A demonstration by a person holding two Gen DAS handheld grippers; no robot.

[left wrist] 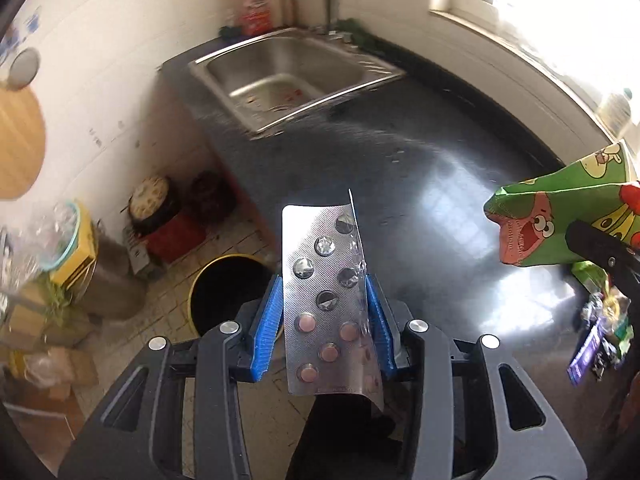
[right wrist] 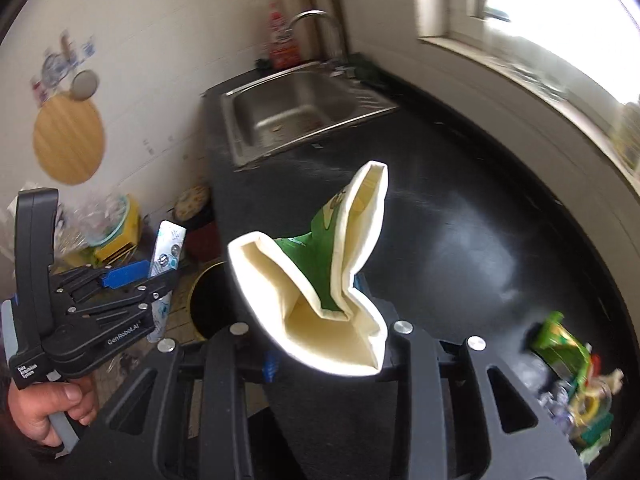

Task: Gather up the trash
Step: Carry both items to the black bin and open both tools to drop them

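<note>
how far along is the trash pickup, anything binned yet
Nothing visibly binned: the yellow-rimmed bin on the floor looks dark inside, its contents unclear. In hand: the left gripper clamps a partly used pill blister pack, and the right gripper pinches a green cartoon-print carton, both near the counter edge above the bin. Left: a pile of wrappers on the black counter.

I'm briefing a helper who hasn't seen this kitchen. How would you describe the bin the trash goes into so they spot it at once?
Start at the steel sink set into the black counter, then drop to the tiled floor off the counter's near-left edge. The round bin stands there, open-topped. Its yellow rim and dark inside set it apart from the red box and the grey metal can nearby.
</note>
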